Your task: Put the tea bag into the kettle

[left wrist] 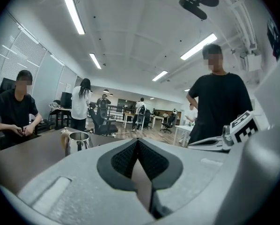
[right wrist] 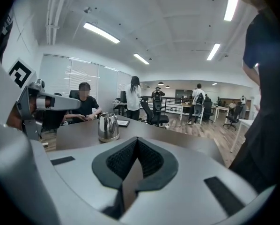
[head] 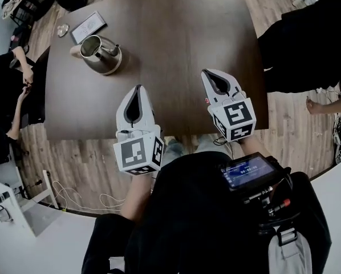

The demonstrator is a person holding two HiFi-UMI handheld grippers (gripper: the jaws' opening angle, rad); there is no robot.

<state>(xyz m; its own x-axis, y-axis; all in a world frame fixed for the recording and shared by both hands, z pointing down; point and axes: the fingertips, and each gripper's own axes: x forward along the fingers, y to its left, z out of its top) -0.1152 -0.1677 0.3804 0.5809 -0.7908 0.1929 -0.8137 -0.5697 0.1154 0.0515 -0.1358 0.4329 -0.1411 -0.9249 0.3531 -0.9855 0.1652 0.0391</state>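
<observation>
A steel kettle (head: 100, 53) stands uncovered on the far left of the dark brown table (head: 182, 33); it also shows in the left gripper view (left wrist: 78, 142) and the right gripper view (right wrist: 108, 127). My left gripper (head: 138, 88) hovers over the table's near edge, shut and empty, its pads (left wrist: 130, 156) meeting at the tip. My right gripper (head: 207, 73) is beside it to the right, also shut with nothing held, pads (right wrist: 147, 157) together. Both point across the table, well short of the kettle. I cannot make out a tea bag for certain.
A flat tablet-like item (head: 88, 27) and a small pale object (head: 63, 29) lie beyond the kettle at the far left corner. A person sits at the table's left side (head: 8, 73); another in black stands at its right (head: 307, 39). Cables lie on the floor (head: 73, 196).
</observation>
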